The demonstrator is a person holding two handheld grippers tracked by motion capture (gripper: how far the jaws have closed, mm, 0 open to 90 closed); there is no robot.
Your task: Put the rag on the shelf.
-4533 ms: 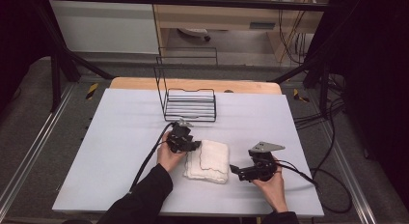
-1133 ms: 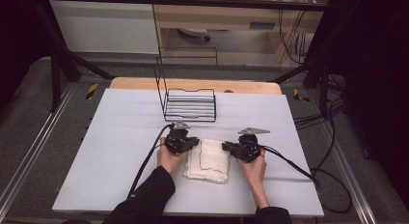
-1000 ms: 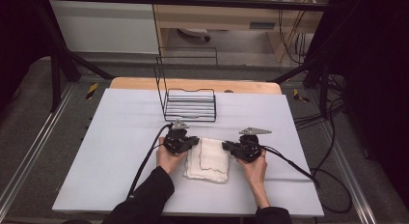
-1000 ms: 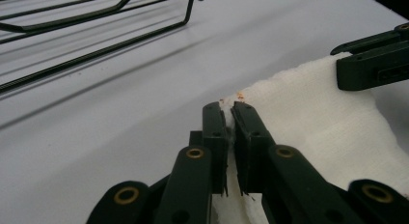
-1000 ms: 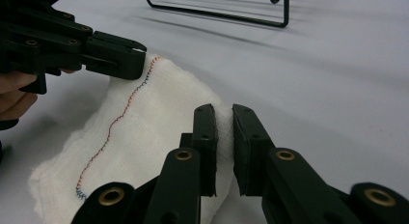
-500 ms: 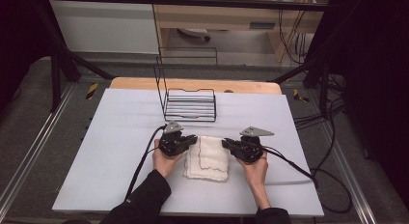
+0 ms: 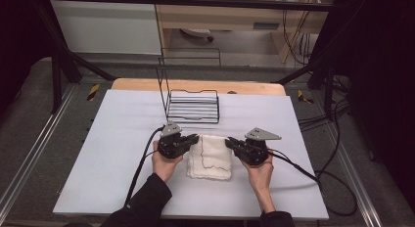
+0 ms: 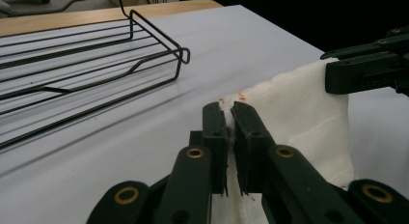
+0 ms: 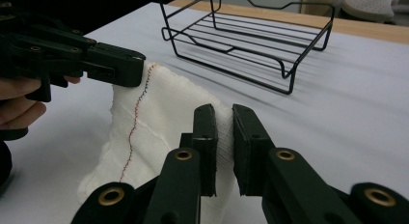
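Left hand-held gripper (image 7: 192, 139), right hand-held gripper (image 7: 231, 144) clamped on white stitched cloth (image 7: 211, 156) corners; lift begun, folding left.

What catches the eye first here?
A white cloth at the middle of the table, pinched at its two far corners by the left gripper and the right gripper. Behind it stands an empty black wire rack.
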